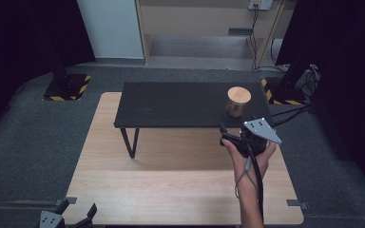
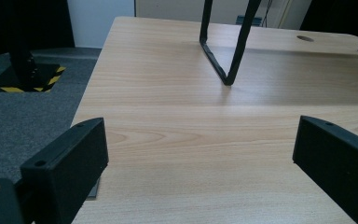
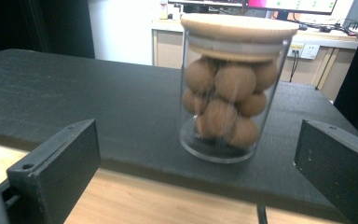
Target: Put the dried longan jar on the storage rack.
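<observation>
A clear glass jar (image 3: 230, 91) with a flat wooden lid, packed with several brown balls, stands upright near the right front corner of a low black bench (image 1: 171, 102). From above the jar (image 1: 238, 101) shows its round lid. My right gripper (image 1: 228, 134) is held by a hand just in front of the bench edge, a short way before the jar, jaws wide open and nothing between them. In its own view the right gripper (image 3: 196, 163) frames the jar. My left gripper (image 1: 76, 213) rests open at the table's near left corner, and the left gripper (image 2: 200, 154) faces bare wood.
The bench stands on a light wooden table (image 1: 171, 190); one black hairpin leg (image 2: 226, 46) rises ahead of the left gripper. Grey carpet surrounds the table. Black stands with yellow-striped bases (image 1: 66, 88) sit at far left and far right, with cables at the right.
</observation>
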{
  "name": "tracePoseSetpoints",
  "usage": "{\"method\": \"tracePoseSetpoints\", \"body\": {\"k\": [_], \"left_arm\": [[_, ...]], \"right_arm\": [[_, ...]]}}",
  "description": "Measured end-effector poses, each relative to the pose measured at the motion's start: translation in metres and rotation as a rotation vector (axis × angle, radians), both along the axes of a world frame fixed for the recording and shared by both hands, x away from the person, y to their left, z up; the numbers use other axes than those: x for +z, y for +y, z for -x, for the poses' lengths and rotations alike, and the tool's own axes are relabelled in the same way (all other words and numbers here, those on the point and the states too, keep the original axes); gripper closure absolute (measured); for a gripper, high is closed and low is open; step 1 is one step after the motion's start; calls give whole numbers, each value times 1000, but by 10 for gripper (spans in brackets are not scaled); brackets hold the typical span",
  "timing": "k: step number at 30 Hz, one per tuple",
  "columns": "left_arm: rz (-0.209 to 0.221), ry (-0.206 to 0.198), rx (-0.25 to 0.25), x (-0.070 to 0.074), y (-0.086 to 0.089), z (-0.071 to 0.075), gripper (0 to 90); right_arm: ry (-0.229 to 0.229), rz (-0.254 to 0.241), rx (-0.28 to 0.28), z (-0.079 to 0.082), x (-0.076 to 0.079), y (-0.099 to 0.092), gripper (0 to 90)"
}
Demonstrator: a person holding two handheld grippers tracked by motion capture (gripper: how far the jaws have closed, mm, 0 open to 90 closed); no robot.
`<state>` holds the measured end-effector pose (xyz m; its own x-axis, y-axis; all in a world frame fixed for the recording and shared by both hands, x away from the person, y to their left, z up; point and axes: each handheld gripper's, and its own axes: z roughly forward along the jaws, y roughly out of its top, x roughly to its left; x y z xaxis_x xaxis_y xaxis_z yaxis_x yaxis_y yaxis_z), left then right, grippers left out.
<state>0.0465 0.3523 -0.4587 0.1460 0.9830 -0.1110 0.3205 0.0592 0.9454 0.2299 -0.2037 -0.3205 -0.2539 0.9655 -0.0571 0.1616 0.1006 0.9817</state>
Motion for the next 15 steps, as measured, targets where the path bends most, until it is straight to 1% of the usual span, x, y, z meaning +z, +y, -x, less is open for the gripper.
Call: {"method": "tracePoseSetpoints", "body": {"k": [8, 11, 15], "left_arm": [[-1, 1, -10, 0, -1, -1, 19], [-1, 0, -12, 0, -1, -2, 19], [-5, 1, -15, 0, -2, -4, 19]], "right_arm": [[-3, 1, 5, 31, -22, 1, 5], [-3, -1, 15, 44, -33, 0, 6], [-5, -14, 34, 61, -50, -2, 6]]}}
